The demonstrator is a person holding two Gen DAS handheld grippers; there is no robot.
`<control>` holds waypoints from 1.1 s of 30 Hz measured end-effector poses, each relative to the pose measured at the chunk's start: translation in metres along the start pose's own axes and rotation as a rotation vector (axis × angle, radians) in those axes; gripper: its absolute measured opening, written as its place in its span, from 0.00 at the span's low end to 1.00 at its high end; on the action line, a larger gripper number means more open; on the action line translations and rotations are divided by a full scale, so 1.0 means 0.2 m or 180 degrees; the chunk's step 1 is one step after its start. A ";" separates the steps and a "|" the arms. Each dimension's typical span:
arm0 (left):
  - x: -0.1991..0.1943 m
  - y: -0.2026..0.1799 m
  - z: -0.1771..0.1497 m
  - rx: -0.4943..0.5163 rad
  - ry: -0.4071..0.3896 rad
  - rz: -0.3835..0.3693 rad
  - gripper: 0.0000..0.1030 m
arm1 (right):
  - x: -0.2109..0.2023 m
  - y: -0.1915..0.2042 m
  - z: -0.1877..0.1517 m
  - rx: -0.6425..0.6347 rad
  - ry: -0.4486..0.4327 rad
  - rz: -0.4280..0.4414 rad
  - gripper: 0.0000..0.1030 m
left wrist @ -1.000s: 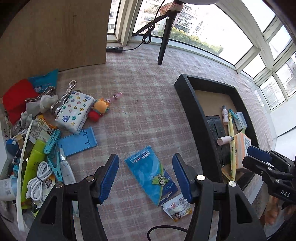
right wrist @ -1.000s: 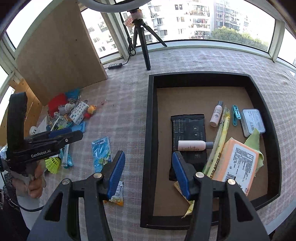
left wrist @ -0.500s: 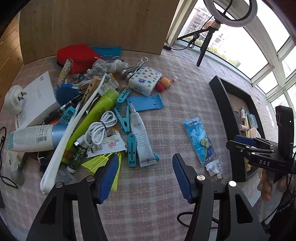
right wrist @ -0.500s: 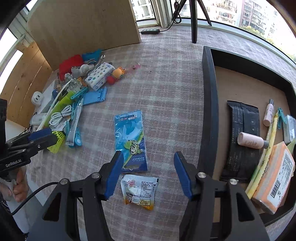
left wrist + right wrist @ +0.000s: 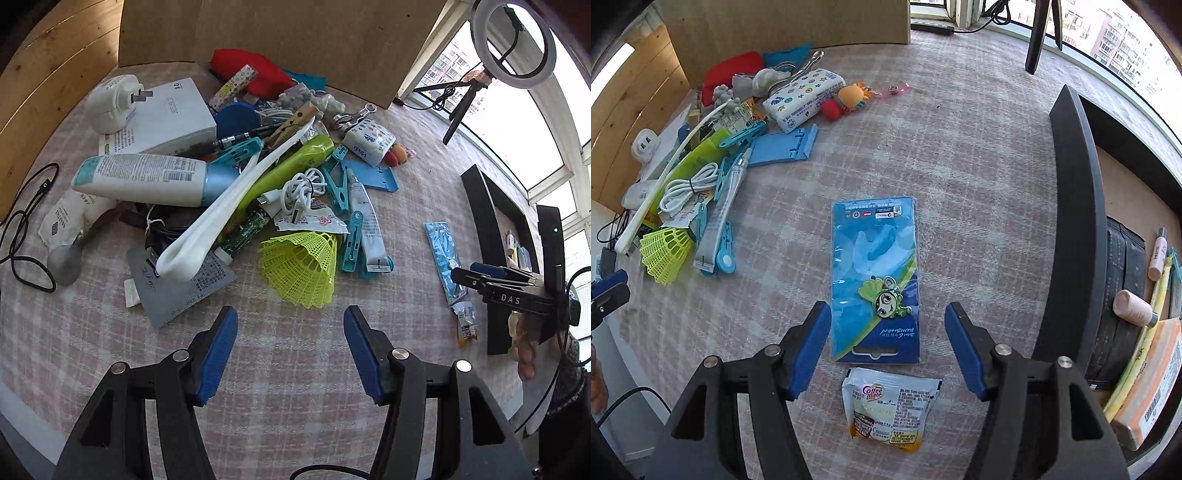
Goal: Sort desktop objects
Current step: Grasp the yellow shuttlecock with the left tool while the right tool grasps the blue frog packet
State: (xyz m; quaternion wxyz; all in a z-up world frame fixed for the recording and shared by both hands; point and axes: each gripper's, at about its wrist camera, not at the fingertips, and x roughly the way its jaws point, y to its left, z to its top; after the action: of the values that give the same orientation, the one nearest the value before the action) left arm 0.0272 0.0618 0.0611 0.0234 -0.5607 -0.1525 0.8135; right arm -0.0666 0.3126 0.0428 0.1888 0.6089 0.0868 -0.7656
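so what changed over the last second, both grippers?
Left gripper swung from the blue card to the clutter pile, now before the yellow shuttlecock. Right gripper left the black tray, dropping over the blue card, jaws opening. Neither holds anything; objects unmoved.

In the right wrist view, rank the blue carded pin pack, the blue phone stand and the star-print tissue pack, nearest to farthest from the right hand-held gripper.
1. Blue carded pin pack: its near end lies between the fingers of the right hand-held gripper, whose jaws are opening.
2. Blue phone stand: ahead, to the left.
3. Star-print tissue pack: beyond the stand, far left.
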 end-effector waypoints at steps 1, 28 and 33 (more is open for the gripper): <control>0.02 -0.03 0.00 -0.0002 -0.0010 -0.0012 0.55 | 0.01 0.00 0.00 0.0008 0.0001 -0.0002 0.61; 0.26 -0.07 0.07 -0.0095 -0.0053 -0.0162 0.05 | 0.07 0.00 0.04 -0.0240 0.0176 -0.0213 0.53; 0.20 -0.06 0.05 -0.0118 -0.0083 -0.0234 0.04 | 0.03 -0.06 0.02 -0.0101 0.0123 -0.0108 0.52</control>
State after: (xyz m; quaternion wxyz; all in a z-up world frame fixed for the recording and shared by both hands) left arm 0.0012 0.0790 0.0311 0.0409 -0.5444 -0.1883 0.8164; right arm -0.0773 0.3210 0.0361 0.1838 0.6189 0.1129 -0.7553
